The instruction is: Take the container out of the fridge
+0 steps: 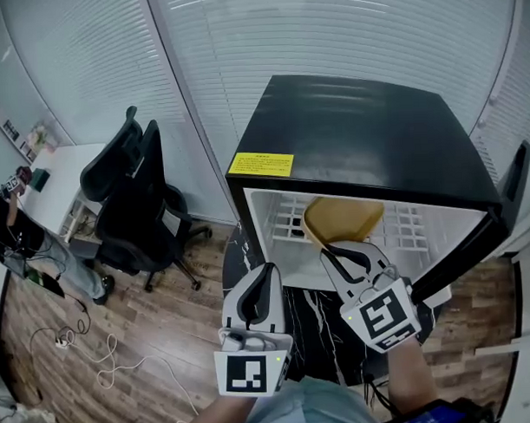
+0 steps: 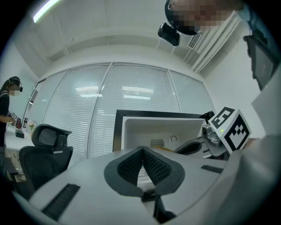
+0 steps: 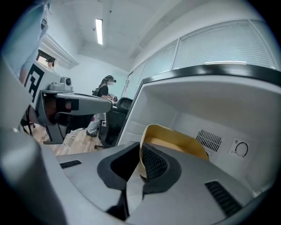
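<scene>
A black mini fridge [image 1: 358, 134] stands open, its white inside facing me. A tan, bowl-like container [image 1: 343, 219] sits tilted on the wire shelf at the fridge mouth. My right gripper [image 1: 340, 247] reaches into the opening and is shut on the container's near rim. In the right gripper view the thin tan rim [image 3: 175, 140] is pinched between the pads of the right gripper [image 3: 141, 149]. My left gripper [image 1: 265, 271] hovers left of it, in front of the fridge. In the left gripper view the left gripper [image 2: 143, 149] is shut and holds nothing.
The fridge door [image 1: 507, 189] hangs open at the right. The fridge rests on a black marbled surface [image 1: 321, 326]. Two black office chairs [image 1: 130, 202] stand to the left by a white desk [image 1: 60, 183], where a person [image 1: 14, 224] sits. Cables [image 1: 105, 359] lie on the wood floor.
</scene>
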Available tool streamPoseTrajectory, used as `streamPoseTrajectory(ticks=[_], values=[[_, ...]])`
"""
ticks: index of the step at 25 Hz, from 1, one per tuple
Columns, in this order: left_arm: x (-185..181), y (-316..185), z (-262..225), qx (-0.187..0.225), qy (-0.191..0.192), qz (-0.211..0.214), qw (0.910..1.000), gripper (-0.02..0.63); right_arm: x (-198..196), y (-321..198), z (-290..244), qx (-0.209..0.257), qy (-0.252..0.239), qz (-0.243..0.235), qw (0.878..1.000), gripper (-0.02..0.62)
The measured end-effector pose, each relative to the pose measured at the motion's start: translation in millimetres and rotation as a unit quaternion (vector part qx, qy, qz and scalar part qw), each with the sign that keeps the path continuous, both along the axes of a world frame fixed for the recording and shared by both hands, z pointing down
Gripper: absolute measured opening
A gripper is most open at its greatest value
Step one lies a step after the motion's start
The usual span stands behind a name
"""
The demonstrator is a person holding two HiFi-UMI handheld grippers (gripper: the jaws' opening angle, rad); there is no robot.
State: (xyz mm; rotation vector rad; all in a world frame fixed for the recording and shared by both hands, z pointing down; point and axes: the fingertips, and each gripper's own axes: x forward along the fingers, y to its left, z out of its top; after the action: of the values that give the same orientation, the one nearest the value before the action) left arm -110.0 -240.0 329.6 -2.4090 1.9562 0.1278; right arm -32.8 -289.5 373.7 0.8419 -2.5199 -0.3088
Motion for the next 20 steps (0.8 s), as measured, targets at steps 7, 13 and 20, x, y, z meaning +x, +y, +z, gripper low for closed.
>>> streamPoseTrajectory(ticks=[7,13,20], values=[[6.4,18.3,-9.6,0.006,-0.007,-0.014,0.9999,0.014,6.4,26.6,-14.0,-0.005,-0.040,-0.019,0.999,0.034],[3.6,29.7,-12.6,0.015,-0.021,-0.037,0.9990,0.014,9.5,46.5,-16.9,0.001,-0.060,-0.038,0.997,0.034],[25.8,64.5,-21.0,0.019,-0.037,-0.055,0.9976,0.014,28.3,90.6,-31.2,0.008,-0.087,-0.060,0.994,0.035]])
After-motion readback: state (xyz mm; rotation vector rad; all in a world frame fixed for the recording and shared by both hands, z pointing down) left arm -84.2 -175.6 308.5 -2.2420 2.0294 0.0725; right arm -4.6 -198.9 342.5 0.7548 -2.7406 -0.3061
